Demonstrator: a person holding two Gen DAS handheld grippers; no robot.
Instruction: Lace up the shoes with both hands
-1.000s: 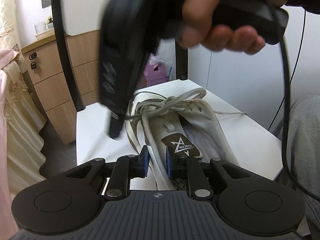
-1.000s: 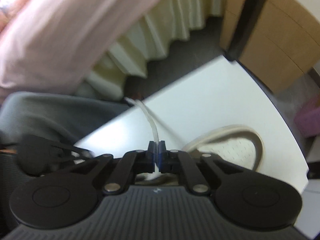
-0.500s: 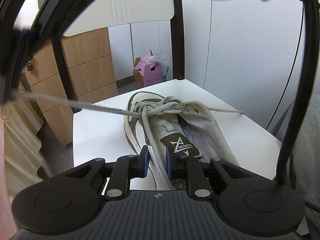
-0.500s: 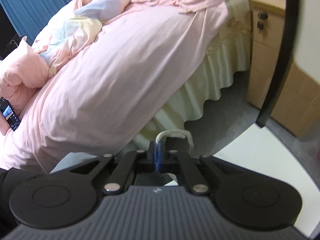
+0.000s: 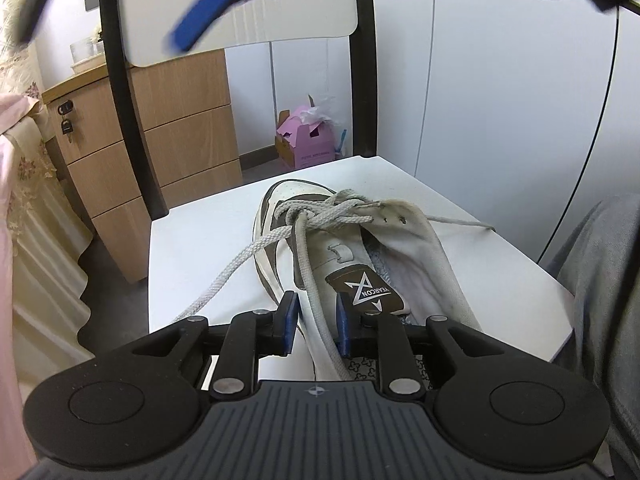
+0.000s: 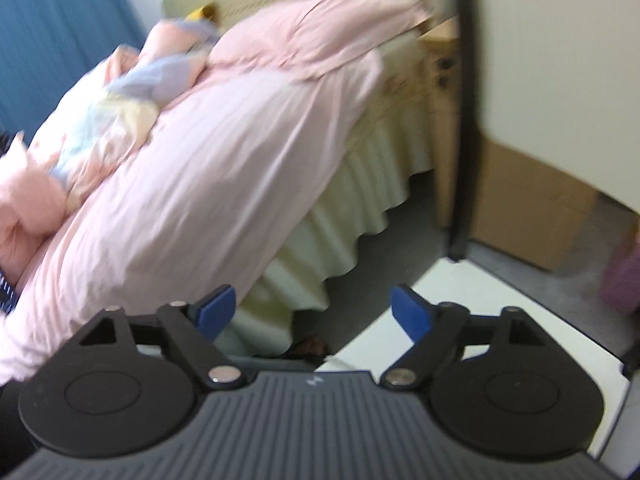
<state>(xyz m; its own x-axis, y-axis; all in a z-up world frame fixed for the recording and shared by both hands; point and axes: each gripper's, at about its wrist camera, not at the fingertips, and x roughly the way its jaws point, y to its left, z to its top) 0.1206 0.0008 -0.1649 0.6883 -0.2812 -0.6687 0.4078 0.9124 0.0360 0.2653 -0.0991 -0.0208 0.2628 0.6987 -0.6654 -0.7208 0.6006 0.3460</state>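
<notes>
Left wrist view: the shoe lay on the white chair seat, toe pointing away from the camera and heel end directly under the left gripper. Its tongue with the brown label sat just beyond the right-hand blue pad. One lace strand ran from the knotted tangle over the eyelets straight back between the two pads. The jaws were easing apart, and a gap showed on each side of the strand, so the pads did not press on it. A second lace end trailed off the shoe's left side across the seat toward the front edge, and a third end lay loose on the seat to the right of the shoe.

High in the same view, blurred, the right gripper hovered well above the shoe, with one blue pad visible and nothing seen in it.

In the right wrist view, that gripper had its jaws spreading wide, with nothing between them. It faced a bed with a pink duvet; only a corner of the white seat showed below, and the shoe was out of that frame.
</notes>
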